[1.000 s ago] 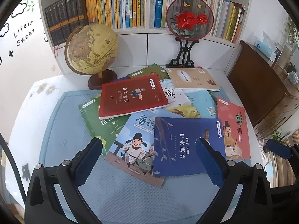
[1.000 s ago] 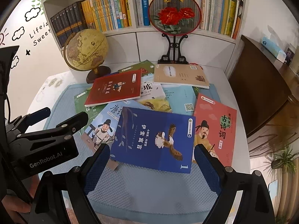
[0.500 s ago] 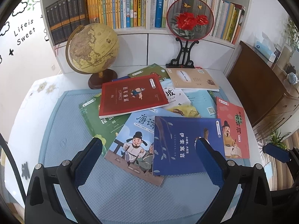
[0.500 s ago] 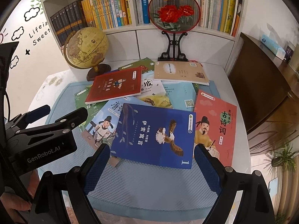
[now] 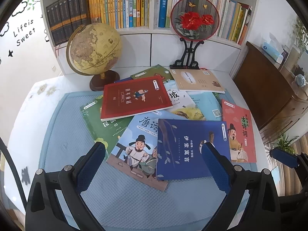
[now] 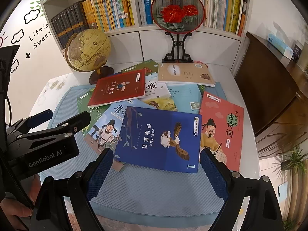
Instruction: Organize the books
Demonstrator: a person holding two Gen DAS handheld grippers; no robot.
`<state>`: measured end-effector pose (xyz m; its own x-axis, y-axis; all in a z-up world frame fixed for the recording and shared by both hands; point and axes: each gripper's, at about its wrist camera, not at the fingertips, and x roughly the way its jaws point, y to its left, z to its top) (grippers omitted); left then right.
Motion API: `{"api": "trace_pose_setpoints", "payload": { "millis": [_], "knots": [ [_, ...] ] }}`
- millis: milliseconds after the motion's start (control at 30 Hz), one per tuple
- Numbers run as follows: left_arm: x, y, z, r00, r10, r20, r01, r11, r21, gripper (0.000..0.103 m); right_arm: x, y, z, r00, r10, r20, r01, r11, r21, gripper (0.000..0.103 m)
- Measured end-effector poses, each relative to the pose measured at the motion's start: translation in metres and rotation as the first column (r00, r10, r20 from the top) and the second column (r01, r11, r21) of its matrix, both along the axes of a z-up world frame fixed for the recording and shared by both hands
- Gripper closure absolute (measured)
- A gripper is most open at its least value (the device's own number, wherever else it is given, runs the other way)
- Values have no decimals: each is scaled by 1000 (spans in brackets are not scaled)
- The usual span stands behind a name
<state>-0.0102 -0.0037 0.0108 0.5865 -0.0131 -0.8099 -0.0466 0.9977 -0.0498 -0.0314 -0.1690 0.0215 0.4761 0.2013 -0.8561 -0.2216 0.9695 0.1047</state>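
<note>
Both views have crept slightly closer over the last second; books lie unmoved. Left tongs (image 5: 154, 161) and right tongs (image 6: 156, 169) spread, empty, over the blue book (image 6: 159, 138). Sorting not begun.

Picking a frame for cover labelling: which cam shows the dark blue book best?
Right wrist: the dark blue book lies whole between the open fingers, bird and numeral clear. In the left wrist view the right finger hides part of the book.

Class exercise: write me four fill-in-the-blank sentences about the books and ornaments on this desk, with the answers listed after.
1. The dark blue book lies partly on top of the light blue book to its ____.
2. The globe stands behind the ____ book.
3. Both grippers' jaws are ____.
4. The fan shows red ____.

Answers: left; red; open; flowers
</note>
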Motion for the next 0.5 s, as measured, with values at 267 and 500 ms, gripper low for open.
{"api": "trace_pose_setpoints", "payload": {
  "millis": [267,500],
  "knots": [
    [1,1,-1,1000,5,-4,-5,1000,1,4,1,1,0,1000,2,2,-2,1000,8,12],
    [3,1,-2,1000,11,-7,-11,1000,6,4,4,2,0,1000,3,3,-3,1000,11,12]
  ]
}}
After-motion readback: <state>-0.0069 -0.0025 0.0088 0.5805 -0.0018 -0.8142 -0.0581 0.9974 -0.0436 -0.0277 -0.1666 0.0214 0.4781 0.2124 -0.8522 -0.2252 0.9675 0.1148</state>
